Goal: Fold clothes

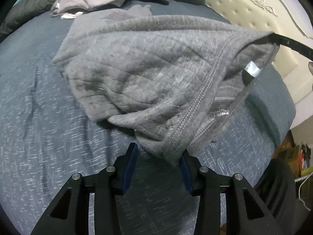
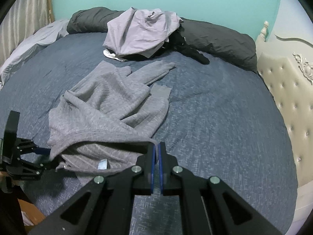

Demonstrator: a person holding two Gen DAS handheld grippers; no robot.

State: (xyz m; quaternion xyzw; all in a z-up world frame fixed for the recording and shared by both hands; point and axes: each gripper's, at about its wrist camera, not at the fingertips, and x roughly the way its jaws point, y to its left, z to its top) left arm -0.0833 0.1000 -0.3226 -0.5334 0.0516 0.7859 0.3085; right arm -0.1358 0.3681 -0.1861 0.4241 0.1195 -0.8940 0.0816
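Note:
A grey knit top (image 2: 107, 105) lies crumpled on the blue bedspread (image 2: 215, 107), one sleeve stretched toward the far side. Its near edge is lifted off the bed. My right gripper (image 2: 156, 146) is shut on that edge, and in the left wrist view its black finger (image 1: 289, 43) holds the cloth up at the upper right. My left gripper (image 1: 159, 150) has its jaws apart. A hem corner of the grey top (image 1: 137, 68) hangs between them and rests against the right pad (image 1: 185, 172) only. From the right wrist view, the left gripper (image 2: 50, 156) sits at the garment's left end. A white label (image 1: 252, 69) shows inside the opening.
A heap of clothes topped by a lilac garment (image 2: 140, 33) sits at the far side, with a black item (image 2: 193, 52) beside it and a dark rolled duvet (image 2: 221, 41) behind. The cream tufted headboard (image 2: 289, 90) borders the bed on the right.

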